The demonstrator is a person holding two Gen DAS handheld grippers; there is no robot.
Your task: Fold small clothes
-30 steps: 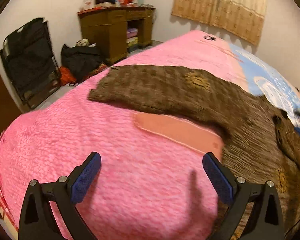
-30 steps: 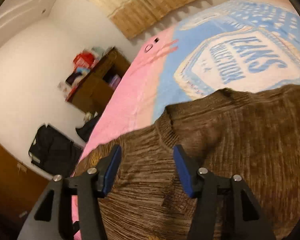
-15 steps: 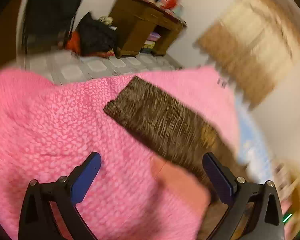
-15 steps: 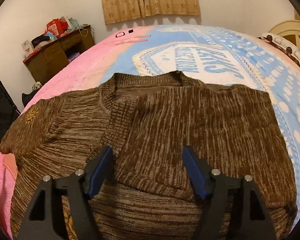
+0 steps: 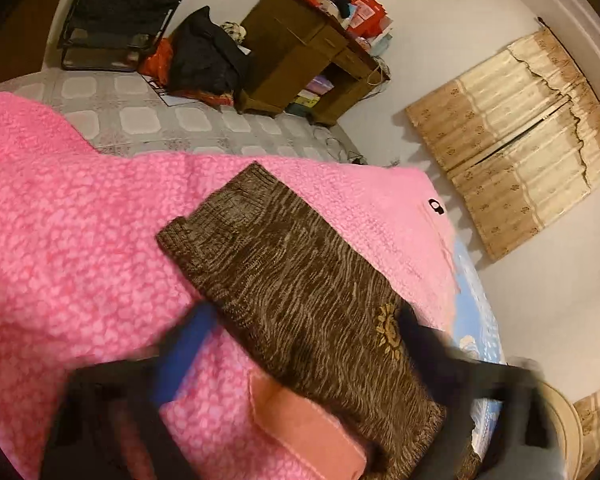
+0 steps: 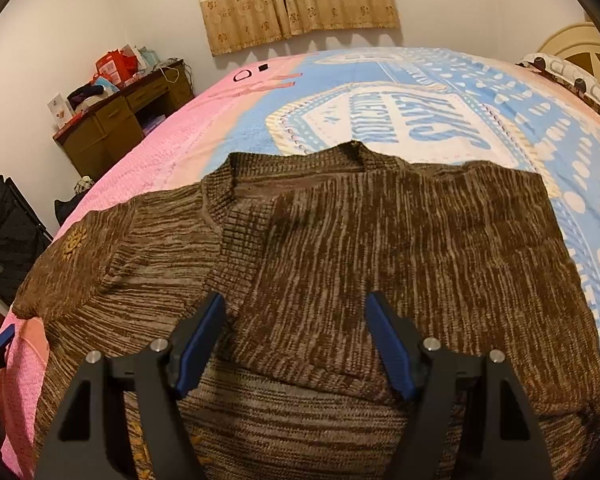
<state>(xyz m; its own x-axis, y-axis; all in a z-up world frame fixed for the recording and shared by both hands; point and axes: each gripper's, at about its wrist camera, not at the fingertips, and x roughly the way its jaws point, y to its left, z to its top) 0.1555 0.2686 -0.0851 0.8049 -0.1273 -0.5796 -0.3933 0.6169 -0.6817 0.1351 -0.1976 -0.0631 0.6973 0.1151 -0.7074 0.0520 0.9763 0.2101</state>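
The brown sweater (image 6: 380, 248) is showing a coarse, ribbed knit in streaked dark and light yarn, matt and rough; a yellow embroidered flower (image 5: 388, 330) is sitting on its sleeve (image 5: 300, 280). The pink blanket (image 5: 72, 248) under it is looking nubby and fleecy, turning to a smoother printed blue cloth (image 6: 480, 112) farther right. The right gripper (image 6: 296, 340) is showing matt black plastic arms, blue rubbery pads (image 6: 388, 340) and shiny metal screws. The far desk (image 5: 300, 52) is looking like brown varnished wood; the curtain (image 6: 296, 0) is showing patterned woven cloth.

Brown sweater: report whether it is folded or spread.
Partly folded: the brown sweater has one side flapped over its front, while its other sleeve lies outstretched.
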